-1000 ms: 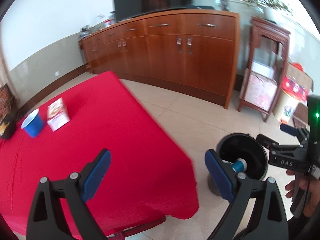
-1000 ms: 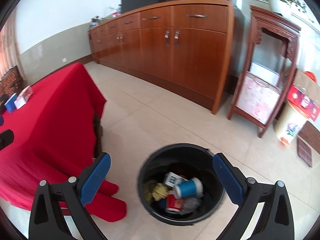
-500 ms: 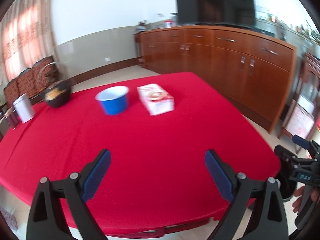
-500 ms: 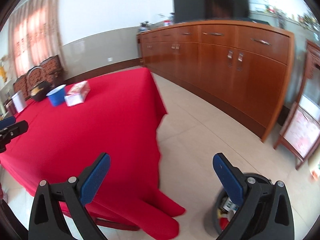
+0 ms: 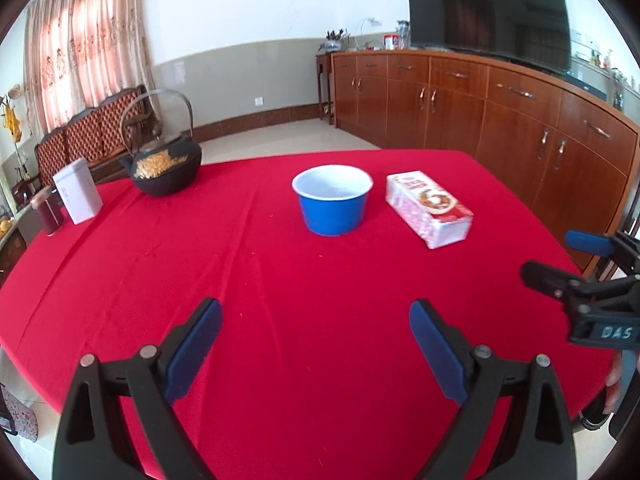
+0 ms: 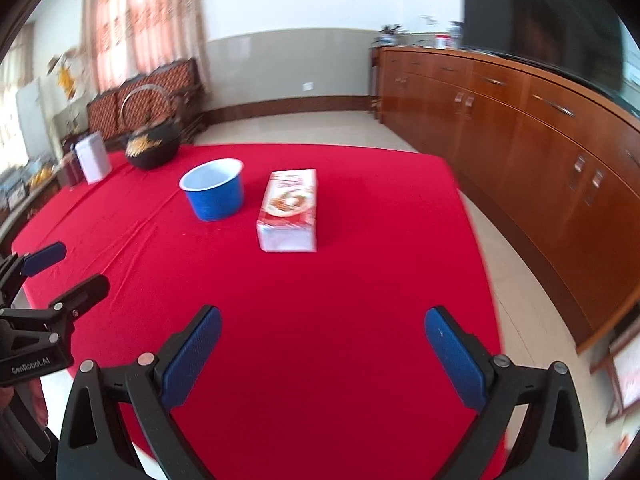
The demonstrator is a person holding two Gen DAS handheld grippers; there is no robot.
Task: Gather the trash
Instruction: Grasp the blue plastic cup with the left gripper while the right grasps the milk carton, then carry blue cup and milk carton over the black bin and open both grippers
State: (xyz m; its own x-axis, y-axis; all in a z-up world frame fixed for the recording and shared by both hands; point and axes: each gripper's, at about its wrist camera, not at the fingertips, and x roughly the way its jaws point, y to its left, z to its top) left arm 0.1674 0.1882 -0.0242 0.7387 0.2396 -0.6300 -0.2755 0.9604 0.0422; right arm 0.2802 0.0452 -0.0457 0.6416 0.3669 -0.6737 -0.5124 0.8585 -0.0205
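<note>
A plain bright red cloth [image 5: 280, 300] covered the counter. The round paper cup [image 5: 333, 200] was blue outside and white inside. The rectangular carton [image 5: 430, 208] was white with red print and a food picture. The iron kettle [image 5: 166, 166] was black with gold decoration.

Both wrist views tilt down over red table [image 5: 280, 280], sharing blue cup [image 5: 332, 200], box [image 6: 290, 208].

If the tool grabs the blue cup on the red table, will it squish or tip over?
The blue cup looks thin-walled and empty, so it is probably light and may squash if pinched hard. It stands upright, open end up, on a base narrower than its rim, so a sideways push could tip it. On its side it would likely roll across the red tablecloth.
</note>
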